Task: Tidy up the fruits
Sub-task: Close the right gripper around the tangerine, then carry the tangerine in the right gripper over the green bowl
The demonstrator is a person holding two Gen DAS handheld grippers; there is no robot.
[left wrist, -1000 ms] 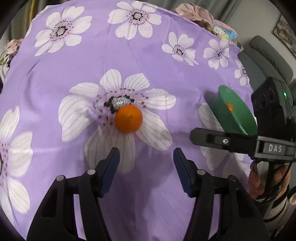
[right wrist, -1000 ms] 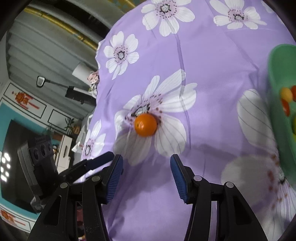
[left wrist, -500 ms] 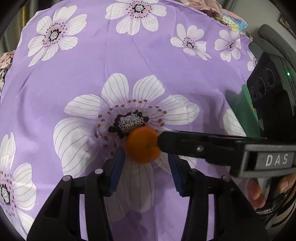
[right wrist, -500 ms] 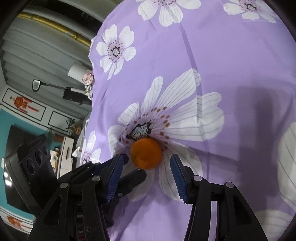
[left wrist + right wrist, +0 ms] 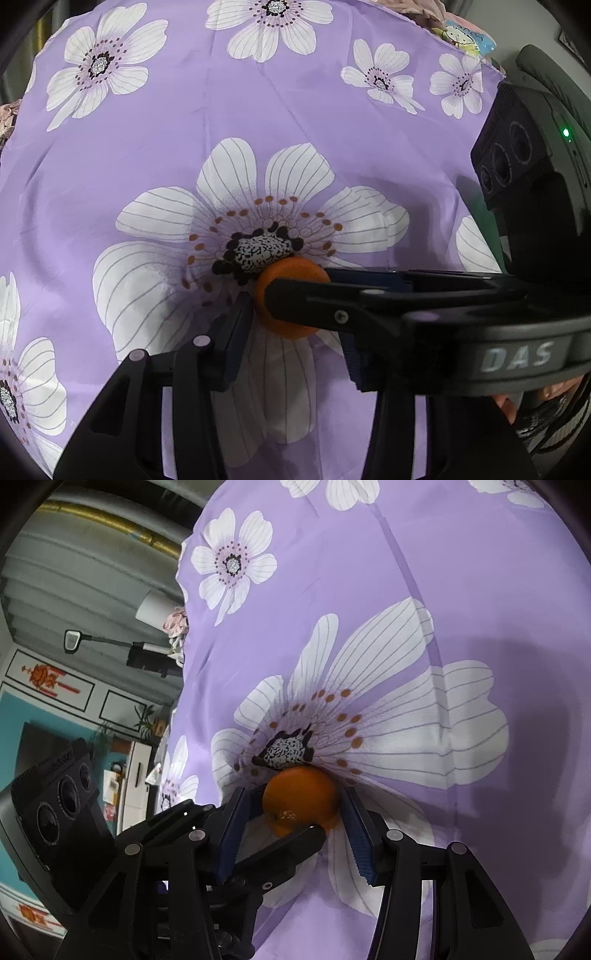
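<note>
Well, a look around the table, part by part:
Orange: the orange [image 5: 291,267] sits on the purple flowered cloth [image 5: 184,147], touching the speckled flower centre [image 5: 258,251] at about its 5 o'clock edge.
Left gripper: the left gripper [image 5: 291,317] has just been closing its jaws with the fruit between them. Its near blue pad presses the fruit's 9 o'clock side, and from the other camera both fingers look tight against it — grasping the orange.
Right gripper: the right gripper [image 5: 295,801] reaches in from 3 o'clock across the left one. Its jaws have narrowed slightly but stay released — one pad touches the peel, the other stands clear.
Person: a hand [image 5: 506,406] shows at 4 o'clock, on the right gripper's handle.
</note>
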